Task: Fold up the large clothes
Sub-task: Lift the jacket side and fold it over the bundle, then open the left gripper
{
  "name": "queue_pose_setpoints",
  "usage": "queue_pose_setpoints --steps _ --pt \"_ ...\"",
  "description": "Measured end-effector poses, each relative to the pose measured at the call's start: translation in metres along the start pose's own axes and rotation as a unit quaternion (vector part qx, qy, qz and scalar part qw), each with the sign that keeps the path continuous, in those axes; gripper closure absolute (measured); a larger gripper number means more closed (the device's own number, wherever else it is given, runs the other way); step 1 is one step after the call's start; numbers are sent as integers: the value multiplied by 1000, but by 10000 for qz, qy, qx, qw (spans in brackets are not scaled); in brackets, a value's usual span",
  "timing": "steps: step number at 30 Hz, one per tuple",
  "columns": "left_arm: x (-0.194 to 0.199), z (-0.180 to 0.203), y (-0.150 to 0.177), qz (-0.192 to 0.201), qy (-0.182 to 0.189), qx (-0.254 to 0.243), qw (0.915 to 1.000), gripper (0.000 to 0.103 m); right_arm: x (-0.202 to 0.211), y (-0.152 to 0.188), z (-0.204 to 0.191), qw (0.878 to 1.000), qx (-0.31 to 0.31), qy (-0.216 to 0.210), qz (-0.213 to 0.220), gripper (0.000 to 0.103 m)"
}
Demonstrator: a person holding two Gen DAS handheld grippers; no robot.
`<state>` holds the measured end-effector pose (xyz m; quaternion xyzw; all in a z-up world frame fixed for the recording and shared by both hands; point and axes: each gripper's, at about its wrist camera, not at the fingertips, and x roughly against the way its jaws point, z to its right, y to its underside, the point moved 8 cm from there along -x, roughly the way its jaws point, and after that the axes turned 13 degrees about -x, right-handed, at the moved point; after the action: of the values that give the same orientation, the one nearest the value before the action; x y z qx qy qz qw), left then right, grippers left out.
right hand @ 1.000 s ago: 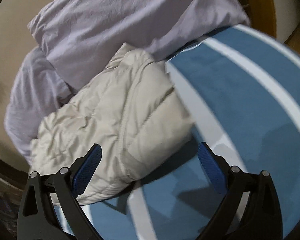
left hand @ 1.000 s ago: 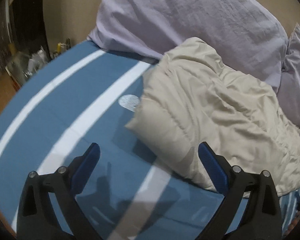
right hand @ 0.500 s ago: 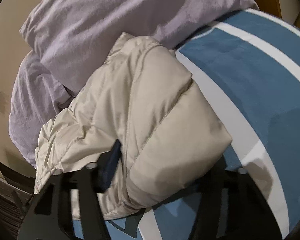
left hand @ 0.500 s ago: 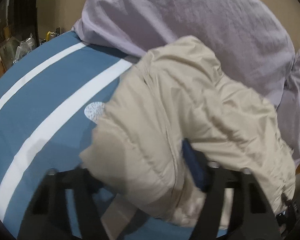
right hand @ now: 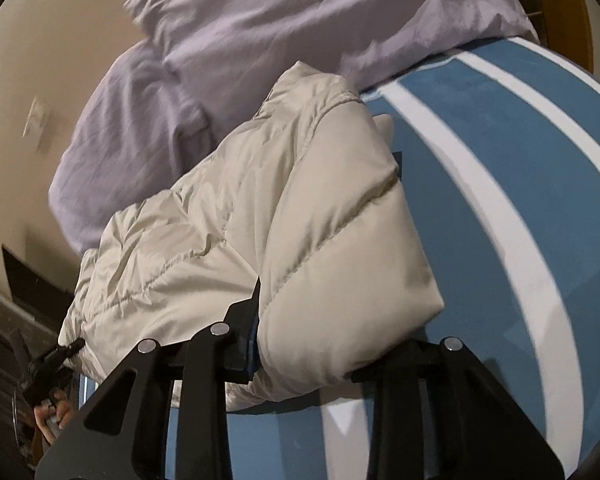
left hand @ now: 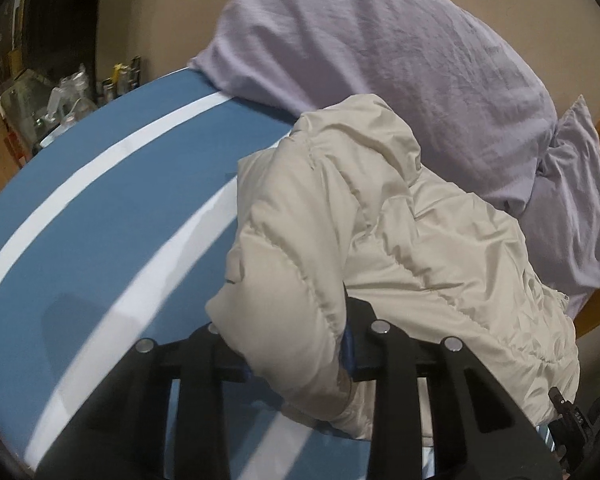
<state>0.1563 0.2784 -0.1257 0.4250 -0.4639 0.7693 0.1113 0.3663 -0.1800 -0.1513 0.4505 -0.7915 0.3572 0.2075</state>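
Jacket [left hand: 380,240] betw. both tongs' jaws: cream quilted puffer cloth, smooth w/ slight sheen. Sheet [left hand: 100,208] under it: matt blue cloth, white stripes. Pillows [right hand: 284,28] beyond: lilac cloth, matt, creased. Tongs: matt black plastic, shiny metal pins.

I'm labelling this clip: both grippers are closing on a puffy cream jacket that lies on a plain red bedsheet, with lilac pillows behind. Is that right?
Not quite: the sheet is blue with white stripes, not plain red, as both wrist views show. The rest holds: the left gripper and right gripper are closing on the puffy cream jacket, with lilac pillows behind.
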Motion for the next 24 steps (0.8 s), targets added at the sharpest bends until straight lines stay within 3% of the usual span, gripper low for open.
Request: queue_pose_setpoints --steps 7,9,11,12,14,16,18,24 --pt "24 -19 28 -83 -154 -8 9998 67 28 29 0 9996 241 70 -101 65" --pt "25 -21 32 -107 -262 -11 9996 58 38 29 5 9995 239 214 -56 59" --pt "25 -24 35 -93 -325 -3 9994 50 49 25 9 9992 234 318 108 45" --pt "25 -26 36 -101 -376 18 9992 38 57 21 11 9981 259 466 295 41" --pt "24 -30 38 -103 -391 96 9991 27 73 10 14 9928 420 791 797 34" --pt "22 -30 39 -117 -321 151 9993 23 82 2 9 9889 565 908 1028 34" --pt "18 -30 40 -132 -302 218 9992 18 81 0 -3 9893 698 826 981 34" --pt "6 -25 40 -161 -183 400 9989 17 44 17 -48 9849 1391 785 672 33"
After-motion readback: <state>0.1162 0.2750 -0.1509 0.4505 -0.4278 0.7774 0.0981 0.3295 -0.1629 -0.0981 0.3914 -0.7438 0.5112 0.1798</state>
